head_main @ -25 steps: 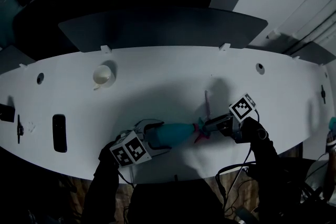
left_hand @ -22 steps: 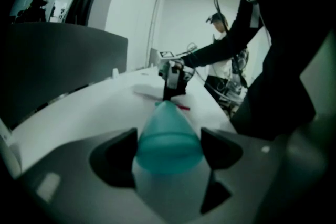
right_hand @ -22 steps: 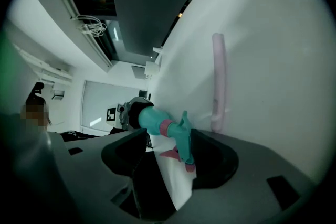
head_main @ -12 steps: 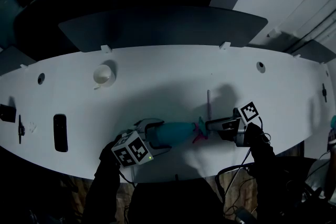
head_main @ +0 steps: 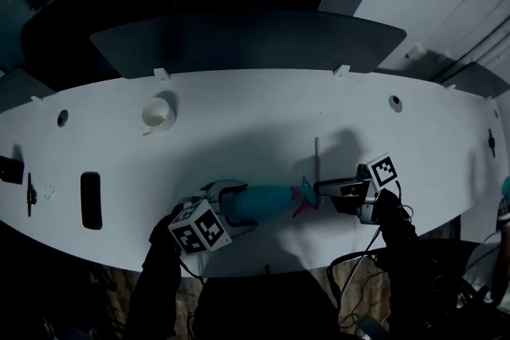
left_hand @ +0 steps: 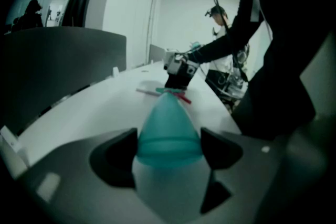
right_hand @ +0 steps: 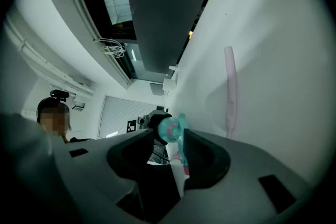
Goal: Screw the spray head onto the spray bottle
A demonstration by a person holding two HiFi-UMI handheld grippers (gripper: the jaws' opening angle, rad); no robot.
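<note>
white bench [head_main: 239,115] lies beneath the teal spray bottle [head_main: 267,201], which is held sideways in the clamped left claw [head_main: 237,207], while the right claw [head_main: 323,189], its jaws just closing, pinches the spray head [head_main: 304,199] at the neck.

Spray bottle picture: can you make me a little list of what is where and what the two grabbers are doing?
Spray bottle: teal, held sideways over the white table
Left gripper: shut on the bottle's body
Spray head: at the bottle's neck
Right gripper: jaws have just been closing; the head is between them and the pads seem to be on it
Also there: white cup, pink stick
</note>
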